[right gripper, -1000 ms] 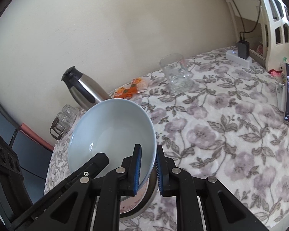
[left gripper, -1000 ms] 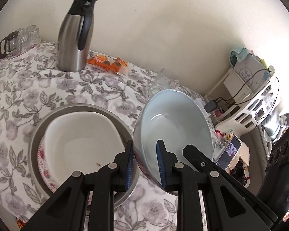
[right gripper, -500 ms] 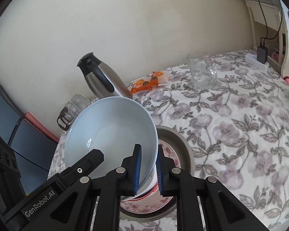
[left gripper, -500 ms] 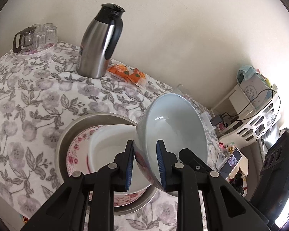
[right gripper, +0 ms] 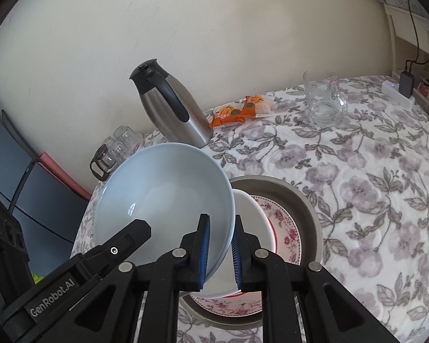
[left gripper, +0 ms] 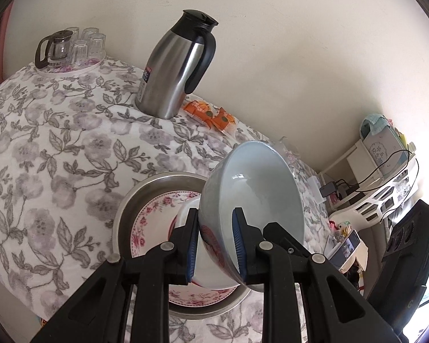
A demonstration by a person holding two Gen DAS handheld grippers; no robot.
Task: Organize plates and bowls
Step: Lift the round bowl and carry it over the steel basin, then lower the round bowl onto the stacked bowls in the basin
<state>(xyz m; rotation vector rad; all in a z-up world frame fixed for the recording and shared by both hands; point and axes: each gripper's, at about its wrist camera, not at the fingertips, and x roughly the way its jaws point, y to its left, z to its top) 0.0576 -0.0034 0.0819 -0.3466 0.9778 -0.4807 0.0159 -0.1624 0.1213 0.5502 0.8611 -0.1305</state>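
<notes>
A pale blue bowl point(left gripper: 260, 188) hangs tilted in the air, gripped on opposite sides of its rim. My left gripper point(left gripper: 216, 245) is shut on its left wall, my right gripper point(right gripper: 220, 253) is shut on the right edge of the pale blue bowl point(right gripper: 163, 197). Beneath it a metal basin point(left gripper: 146, 191) sits on the flowered tablecloth, holding a pink floral plate point(left gripper: 154, 211) and a white bowl point(right gripper: 251, 220) on that plate. The white bowl is mostly hidden behind the blue one. The metal basin point(right gripper: 300, 203) and pink floral plate point(right gripper: 286, 228) lie right of the held bowl.
A steel thermos jug point(left gripper: 177, 68) stands at the back by the wall, orange snack packets point(left gripper: 211, 114) beside it. A tray of glasses with a small glass pot point(left gripper: 68, 48) sits far left. A glass mug point(right gripper: 323, 100) stands back right. White shelving with cables point(left gripper: 380, 177) lies beyond the table edge.
Both grippers have carried the blue bowl sideways to the right across the table. The basin has shifted under the bowl, and more of the floral plate shows. Both grips are unchanged.
</notes>
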